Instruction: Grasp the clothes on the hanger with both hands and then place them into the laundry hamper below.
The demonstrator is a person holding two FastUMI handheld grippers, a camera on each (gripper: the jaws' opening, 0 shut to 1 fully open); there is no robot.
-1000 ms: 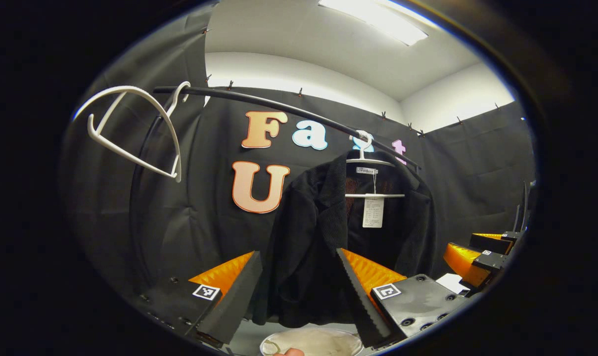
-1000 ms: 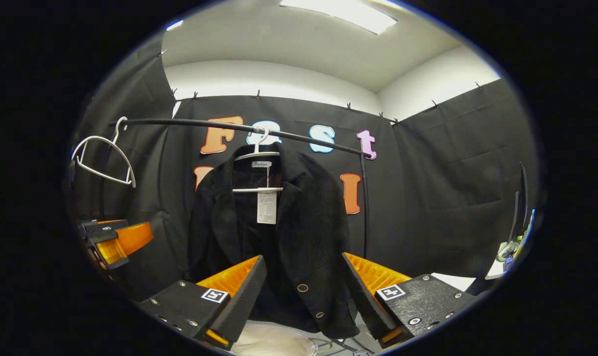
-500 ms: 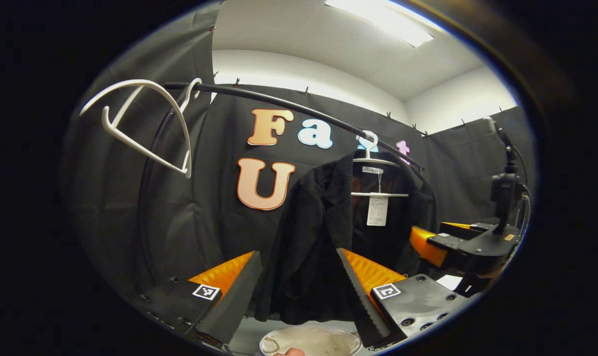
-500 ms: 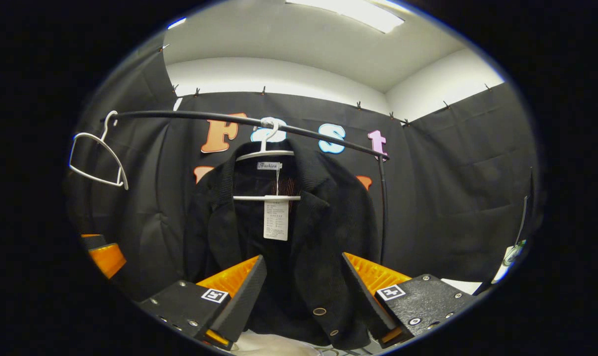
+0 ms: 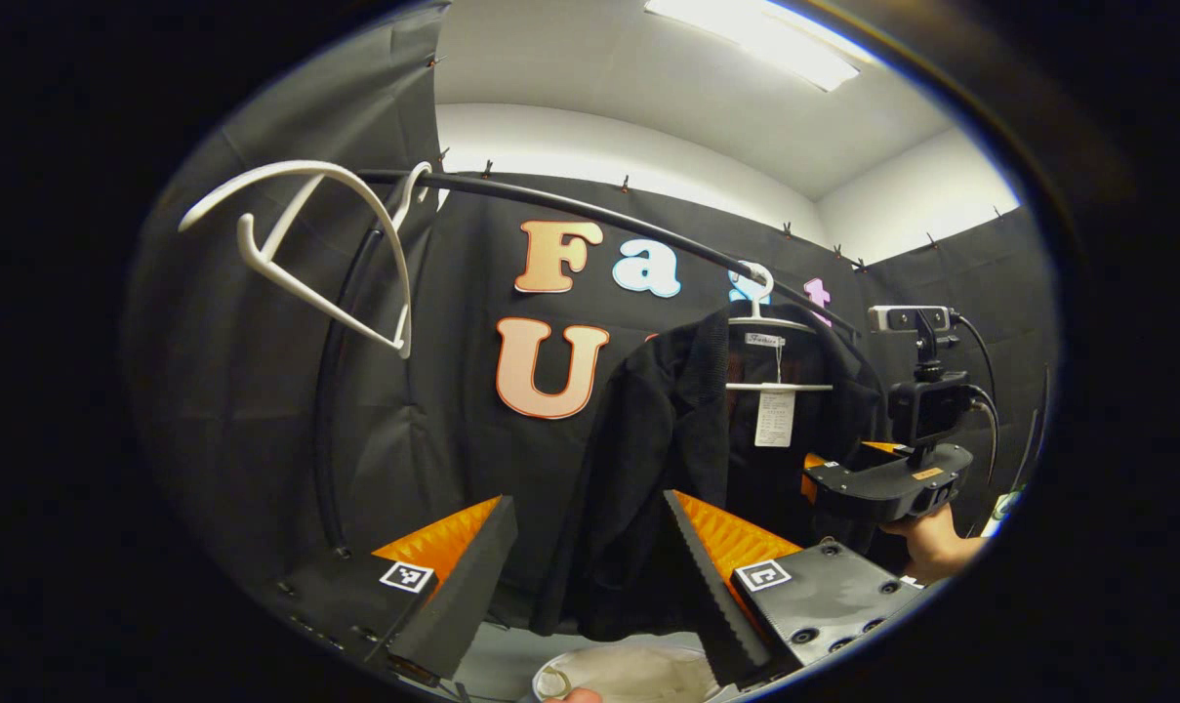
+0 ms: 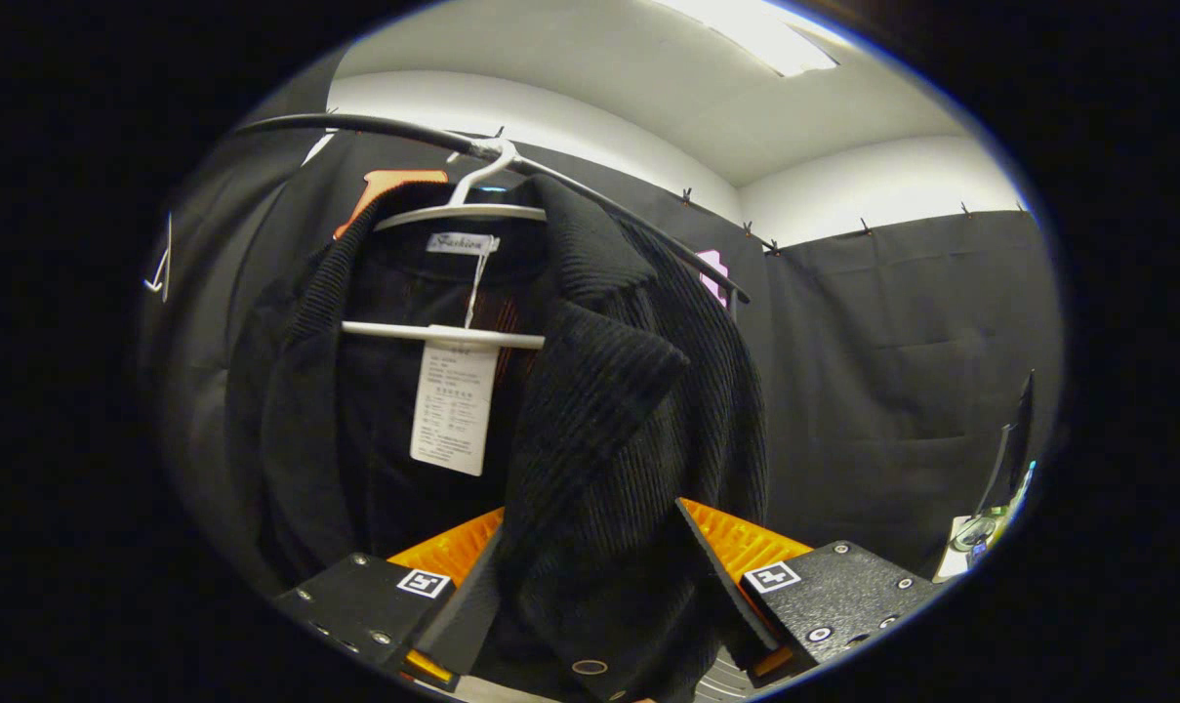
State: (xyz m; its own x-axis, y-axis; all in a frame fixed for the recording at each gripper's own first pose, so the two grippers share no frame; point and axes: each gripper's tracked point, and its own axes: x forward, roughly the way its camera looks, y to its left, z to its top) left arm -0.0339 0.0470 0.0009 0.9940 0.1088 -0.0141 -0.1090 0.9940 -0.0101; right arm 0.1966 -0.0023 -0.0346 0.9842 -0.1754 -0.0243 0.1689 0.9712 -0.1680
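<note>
Since a second ago my right gripper has advanced, jaws apart around the front panel of the black ribbed jacket hanging from its white plastic hanger, while my left gripper stays open short of it.

A black ribbed jacket hangs open-fronted on a white hanger hooked over a dark rail, with a white paper tag dangling inside from the collar; its front edge, with metal snaps near the hem, falls into the gap between the right gripper's spread fingers, though contact cannot be told. Seen from the left gripper, the jacket hangs ahead and slightly to the right, beyond the parted fingers. A pale laundry hamper sits low, just beneath that gripper's fingertips and under the jacket's hem.
</note>
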